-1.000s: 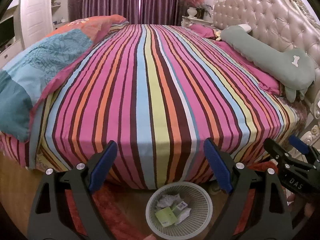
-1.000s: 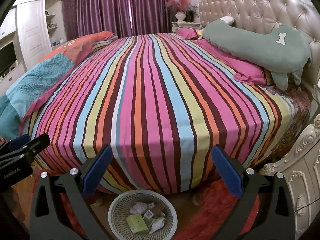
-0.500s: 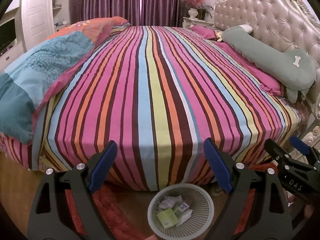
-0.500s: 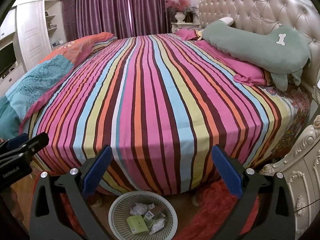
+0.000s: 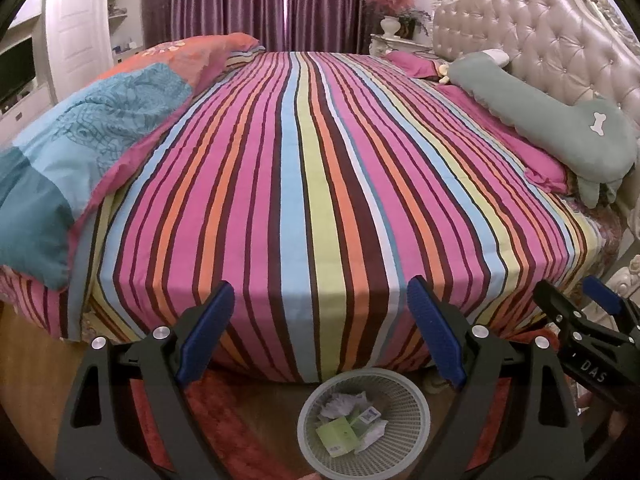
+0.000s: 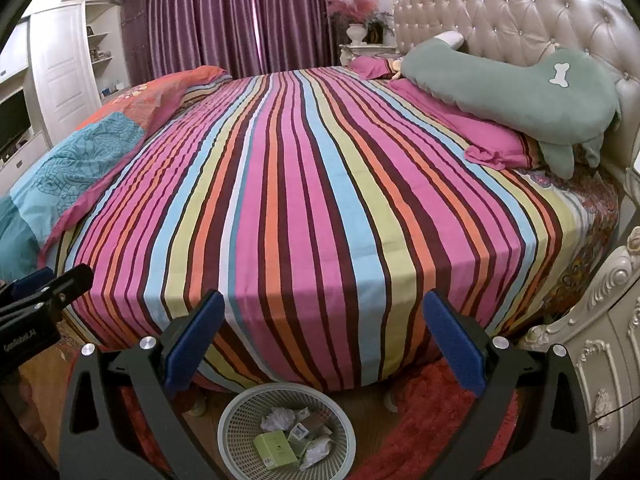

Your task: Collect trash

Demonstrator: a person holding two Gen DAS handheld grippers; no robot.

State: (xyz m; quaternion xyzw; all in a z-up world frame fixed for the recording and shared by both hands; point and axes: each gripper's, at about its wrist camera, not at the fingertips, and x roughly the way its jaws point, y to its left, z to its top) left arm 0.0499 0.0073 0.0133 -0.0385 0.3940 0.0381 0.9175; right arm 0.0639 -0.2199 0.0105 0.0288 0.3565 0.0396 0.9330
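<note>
A white mesh waste basket (image 5: pixel 416 412) stands on the floor at the foot of the striped bed (image 5: pixel 320 184). It holds a green box (image 5: pixel 336 436), crumpled paper (image 5: pixel 340 400) and small packets. It also shows in the right wrist view (image 6: pixel 240 420) with the green box (image 6: pixel 276 449). My left gripper (image 5: pixel 320 332) is open and empty above the basket. My right gripper (image 6: pixel 324 344) is open and empty, also above the basket. Each gripper shows in the other's view: the right one (image 5: pixel 580 312) and the left one (image 6: pixel 44 300).
A folded quilt (image 5: pixel 80 140) lies on the bed's left side. A long green pillow (image 6: pixel 512 88) lies by the tufted headboard (image 6: pixel 520 12). A red rug (image 6: pixel 440 400) covers the floor. A carved white cabinet (image 6: pixel 600 360) stands at the right.
Both grippers have drifted slightly back from the bed and the basket has shifted a little in view. Both stay open and empty.
</note>
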